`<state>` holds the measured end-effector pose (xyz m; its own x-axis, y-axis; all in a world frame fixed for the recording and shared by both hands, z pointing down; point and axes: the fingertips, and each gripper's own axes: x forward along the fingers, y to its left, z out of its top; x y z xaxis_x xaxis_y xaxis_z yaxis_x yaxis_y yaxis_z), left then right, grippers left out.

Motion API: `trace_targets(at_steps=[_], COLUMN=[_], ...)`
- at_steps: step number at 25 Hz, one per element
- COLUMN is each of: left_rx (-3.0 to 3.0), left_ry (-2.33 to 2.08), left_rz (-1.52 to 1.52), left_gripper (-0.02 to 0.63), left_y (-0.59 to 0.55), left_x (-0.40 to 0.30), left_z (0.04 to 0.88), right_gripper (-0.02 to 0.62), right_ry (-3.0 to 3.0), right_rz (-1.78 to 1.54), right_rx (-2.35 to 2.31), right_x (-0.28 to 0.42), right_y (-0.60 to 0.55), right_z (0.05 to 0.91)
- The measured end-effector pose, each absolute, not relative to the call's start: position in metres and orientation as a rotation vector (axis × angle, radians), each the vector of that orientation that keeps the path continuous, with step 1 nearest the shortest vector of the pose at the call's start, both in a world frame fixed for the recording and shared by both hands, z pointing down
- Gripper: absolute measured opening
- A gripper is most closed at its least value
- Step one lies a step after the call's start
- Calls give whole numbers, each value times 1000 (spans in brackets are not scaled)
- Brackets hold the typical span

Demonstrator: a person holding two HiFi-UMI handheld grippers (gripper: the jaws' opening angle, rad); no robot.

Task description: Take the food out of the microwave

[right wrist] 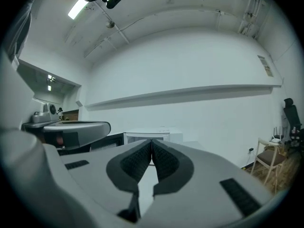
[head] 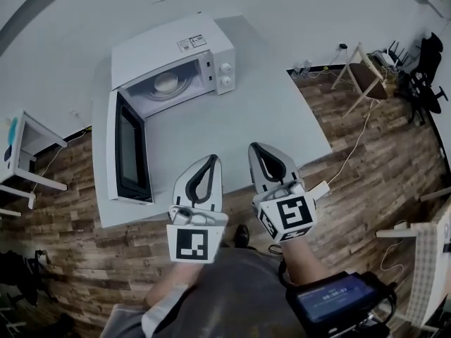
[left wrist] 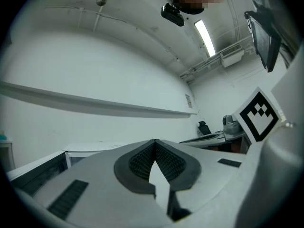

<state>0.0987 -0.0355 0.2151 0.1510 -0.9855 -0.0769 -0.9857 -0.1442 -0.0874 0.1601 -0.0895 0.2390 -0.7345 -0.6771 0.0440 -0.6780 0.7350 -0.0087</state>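
The microwave (head: 169,51) sits at the far left of the white surface (head: 282,118). Its door (head: 130,150) stands wide open. The food (head: 166,83) (a small pale round thing) is inside the microwave. Nearer the person, the left gripper (head: 209,159) has its fingers (left wrist: 142,163) pressed together, with nothing between them. Just beside it, the right gripper (head: 255,148) is the same: fingers (right wrist: 166,163) closed tight, holding nothing. Both are well apart from the food.

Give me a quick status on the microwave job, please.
Left tongs and right tongs both shut, empty. Food sits inside the microwave, door swung wide open. Nothing between tongs and opening.
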Motion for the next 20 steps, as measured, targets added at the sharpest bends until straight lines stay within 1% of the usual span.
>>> trace_targets(at_steps=[4, 11, 20], left_rx=[-2211, -2098, -2055], left_ry=[2100, 2261, 2360], left_rz=[-16, -2, 33], left_gripper=[6, 6, 6], left_y=[-46, -58, -124], left_x=[74, 16, -57], left_z=[220, 240, 252], right_gripper=[8, 8, 8], right_ry=[-2914, -2934, -2916], right_rz=[44, 50, -1], right_rx=[994, 775, 640], right_x=[135, 67, -16], right_y=[-106, -126, -189], right_z=[246, 267, 276])
